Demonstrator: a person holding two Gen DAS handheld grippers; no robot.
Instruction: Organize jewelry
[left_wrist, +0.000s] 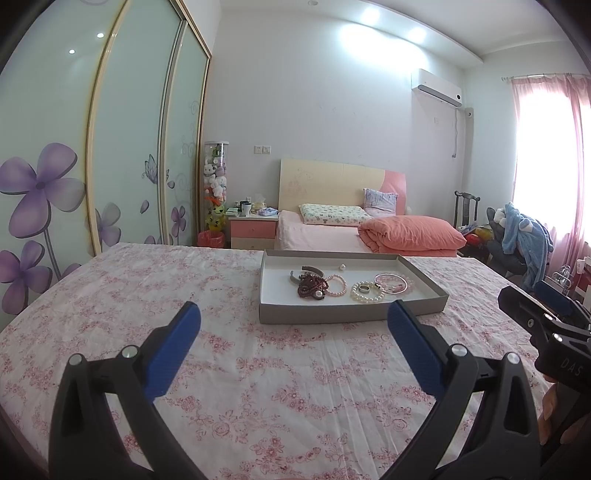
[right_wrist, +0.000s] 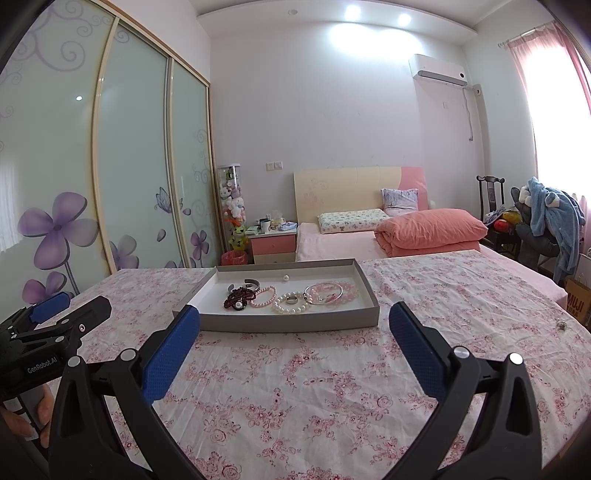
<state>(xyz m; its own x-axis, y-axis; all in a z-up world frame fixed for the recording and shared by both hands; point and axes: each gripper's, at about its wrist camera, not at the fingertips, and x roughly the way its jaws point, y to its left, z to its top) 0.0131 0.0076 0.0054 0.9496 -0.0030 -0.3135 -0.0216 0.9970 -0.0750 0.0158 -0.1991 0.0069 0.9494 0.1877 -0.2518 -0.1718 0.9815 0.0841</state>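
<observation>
A shallow grey box sits on the floral cloth. In it lie a dark red bead strand, a pink pearl bracelet, a white pearl bracelet around a ring, a silver bangle, a metal cuff and a loose pearl. A small silver piece lies on the cloth at the right. My left gripper is open and empty, near the box. My right gripper is open and empty.
The table carries a pink floral cloth. Behind it stand a bed with an orange duvet, a pink nightstand, a wardrobe with flower-print sliding doors, and a chair piled with blue clothes. A cardboard box stands at the right.
</observation>
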